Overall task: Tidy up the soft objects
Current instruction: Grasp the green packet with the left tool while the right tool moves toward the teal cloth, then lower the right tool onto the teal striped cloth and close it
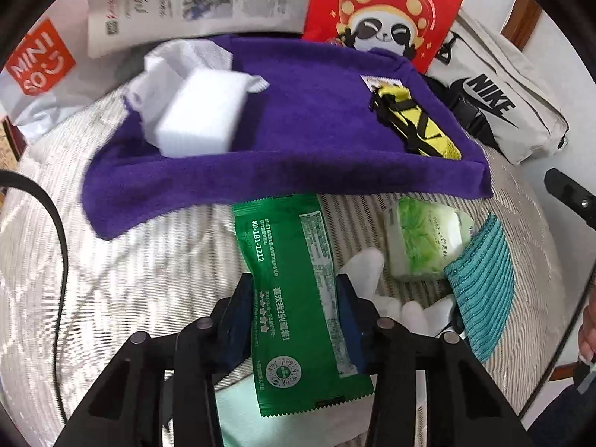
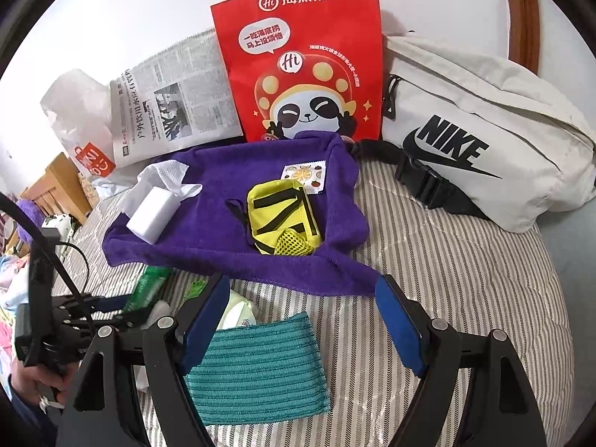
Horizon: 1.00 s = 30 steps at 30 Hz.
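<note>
A green wet-wipe packet (image 1: 290, 260) lies lengthwise on the striped bedding (image 1: 130, 260), and my left gripper (image 1: 294, 298) is shut on its two long edges. Beyond it a purple towel (image 1: 298, 130) is spread out, with a white sponge (image 1: 201, 111), a crumpled tissue (image 1: 175, 56) and a yellow pouch (image 1: 413, 123) on top. A pale green tissue pack (image 1: 424, 242) and a teal ribbed cloth (image 1: 480, 287) lie to the right. My right gripper (image 2: 301, 283) is open above the teal cloth (image 2: 257, 368), holding nothing.
A red paper bag (image 2: 298, 59), a newspaper (image 2: 175, 108) and a white plastic bag (image 2: 78, 119) stand against the wall. A grey Nike waist bag (image 2: 476, 130) lies at the right. A black cable (image 1: 56, 216) crosses the bedding on the left.
</note>
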{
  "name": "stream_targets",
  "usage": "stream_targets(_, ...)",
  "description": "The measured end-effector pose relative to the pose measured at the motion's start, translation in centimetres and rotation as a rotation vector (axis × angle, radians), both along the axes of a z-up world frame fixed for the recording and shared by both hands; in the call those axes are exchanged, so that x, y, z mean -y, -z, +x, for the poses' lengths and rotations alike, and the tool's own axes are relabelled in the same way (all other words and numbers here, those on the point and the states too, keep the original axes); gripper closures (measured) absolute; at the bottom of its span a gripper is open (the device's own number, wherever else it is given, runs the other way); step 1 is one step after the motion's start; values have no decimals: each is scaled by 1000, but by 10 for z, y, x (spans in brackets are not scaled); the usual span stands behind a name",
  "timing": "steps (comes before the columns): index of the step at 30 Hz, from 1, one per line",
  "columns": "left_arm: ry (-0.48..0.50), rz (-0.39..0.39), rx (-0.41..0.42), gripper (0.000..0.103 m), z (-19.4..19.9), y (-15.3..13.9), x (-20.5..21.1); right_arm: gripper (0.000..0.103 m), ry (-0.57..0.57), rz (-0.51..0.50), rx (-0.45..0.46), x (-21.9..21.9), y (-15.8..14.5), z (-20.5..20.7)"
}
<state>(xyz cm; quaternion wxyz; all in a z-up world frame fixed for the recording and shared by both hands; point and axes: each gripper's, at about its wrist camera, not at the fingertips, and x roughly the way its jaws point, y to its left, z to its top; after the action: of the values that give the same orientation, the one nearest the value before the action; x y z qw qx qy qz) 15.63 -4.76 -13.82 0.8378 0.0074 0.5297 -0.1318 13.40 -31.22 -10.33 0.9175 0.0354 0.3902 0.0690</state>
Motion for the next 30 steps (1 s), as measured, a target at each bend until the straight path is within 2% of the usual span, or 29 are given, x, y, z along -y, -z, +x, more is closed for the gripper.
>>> stream_targets(3, -3, 72, 22, 63, -1, 1, -8, 23, 0, -1, -4, 0, 1, 1)
stream_targets(7, 1, 98, 25, 60, 4, 12, -12, 23, -11, -1, -11, -3, 4, 2)
stream_targets(11, -7, 73, 50, 57, 9, 14, -14, 23, -20, -15, -22, -8, 8, 4)
stream_targets(13, 4, 72, 60, 61, 9, 14, -13, 23, -24, -18, -27, -9, 9, 5)
stream_targets(17, 19, 52, 57, 78, 10, 12, -16, 23, -36, -40, -32, -13, 9, 3)
stream_targets(24, 7, 86, 99, 79, -3, 2, -41, 23, -66, -57, -65, -16, 16, -8)
stream_targets(29, -17, 101, 98, 79, -4, 12, -55, 22, -99, -38, -107, -25, 27, -17)
stream_targets(30, -20, 92, 110, 79, -6, 13, -56, 20, -107, -35, -113, -28, 30, -19)
